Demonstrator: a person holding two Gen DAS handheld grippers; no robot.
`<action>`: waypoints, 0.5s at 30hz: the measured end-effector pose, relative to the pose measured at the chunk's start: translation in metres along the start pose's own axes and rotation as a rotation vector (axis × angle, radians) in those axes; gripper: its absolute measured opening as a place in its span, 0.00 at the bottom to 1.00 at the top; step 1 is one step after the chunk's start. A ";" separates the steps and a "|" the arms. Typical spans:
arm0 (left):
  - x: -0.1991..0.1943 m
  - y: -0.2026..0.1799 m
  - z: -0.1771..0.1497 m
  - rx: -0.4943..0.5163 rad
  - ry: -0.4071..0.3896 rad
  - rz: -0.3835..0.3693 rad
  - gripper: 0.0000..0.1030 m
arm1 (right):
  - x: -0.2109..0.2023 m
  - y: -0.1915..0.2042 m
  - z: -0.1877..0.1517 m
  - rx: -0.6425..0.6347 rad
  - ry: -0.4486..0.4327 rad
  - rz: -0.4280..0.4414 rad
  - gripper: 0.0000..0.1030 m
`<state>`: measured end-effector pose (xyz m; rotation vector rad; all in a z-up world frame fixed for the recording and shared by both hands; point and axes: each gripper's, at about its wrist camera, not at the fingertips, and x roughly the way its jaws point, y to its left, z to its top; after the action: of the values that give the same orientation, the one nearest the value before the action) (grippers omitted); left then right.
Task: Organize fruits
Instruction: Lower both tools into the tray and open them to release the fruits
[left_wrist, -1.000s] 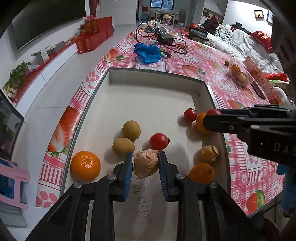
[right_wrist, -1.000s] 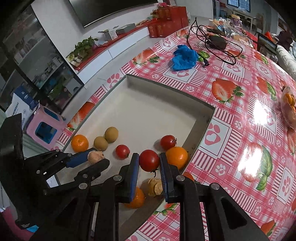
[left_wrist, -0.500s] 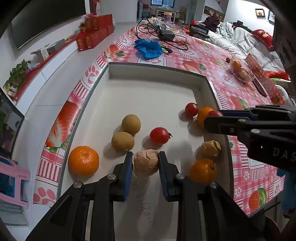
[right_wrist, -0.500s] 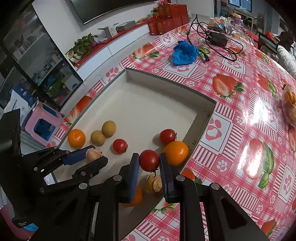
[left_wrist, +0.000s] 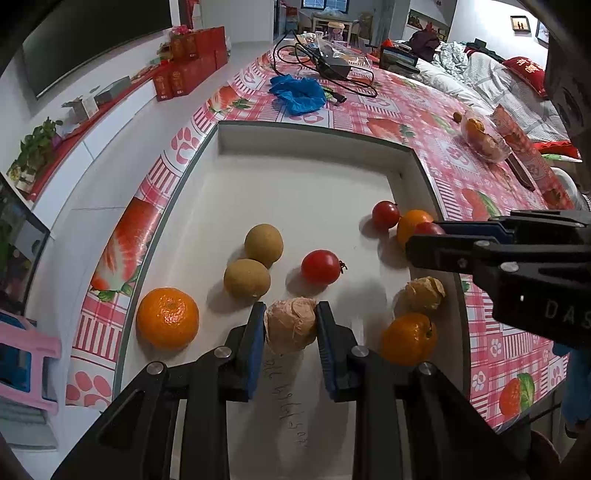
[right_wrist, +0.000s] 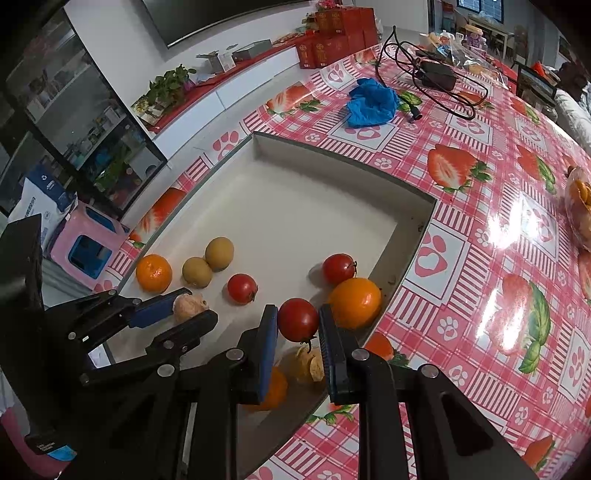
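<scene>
Left gripper (left_wrist: 290, 325) jaws clamped; right gripper (right_wrist: 298, 325) likewise

Left hand-held gripper (left_wrist: 290, 325) clamps a papery husked fruit (left_wrist: 290, 324) — above the tray (left_wrist: 295, 147).

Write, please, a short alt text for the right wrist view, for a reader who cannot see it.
The right gripper is shut on a red tomato above a white tray of fruit, while the left gripper holds a papery tan fruit. The tray sits on a pink strawberry-print tablecloth.
</scene>
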<state>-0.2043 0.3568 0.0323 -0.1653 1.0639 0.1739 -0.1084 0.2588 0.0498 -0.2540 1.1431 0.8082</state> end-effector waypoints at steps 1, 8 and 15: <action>0.000 0.000 0.000 0.000 0.001 0.001 0.29 | 0.000 0.000 0.000 -0.001 0.001 0.001 0.23; 0.002 -0.001 -0.002 0.006 0.007 0.005 0.29 | 0.004 0.003 0.000 -0.010 0.010 0.000 0.23; 0.004 0.000 -0.002 0.005 0.018 0.012 0.29 | 0.010 0.005 -0.001 -0.018 0.027 -0.001 0.23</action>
<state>-0.2042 0.3561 0.0273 -0.1566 1.0838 0.1807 -0.1102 0.2661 0.0415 -0.2812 1.1613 0.8169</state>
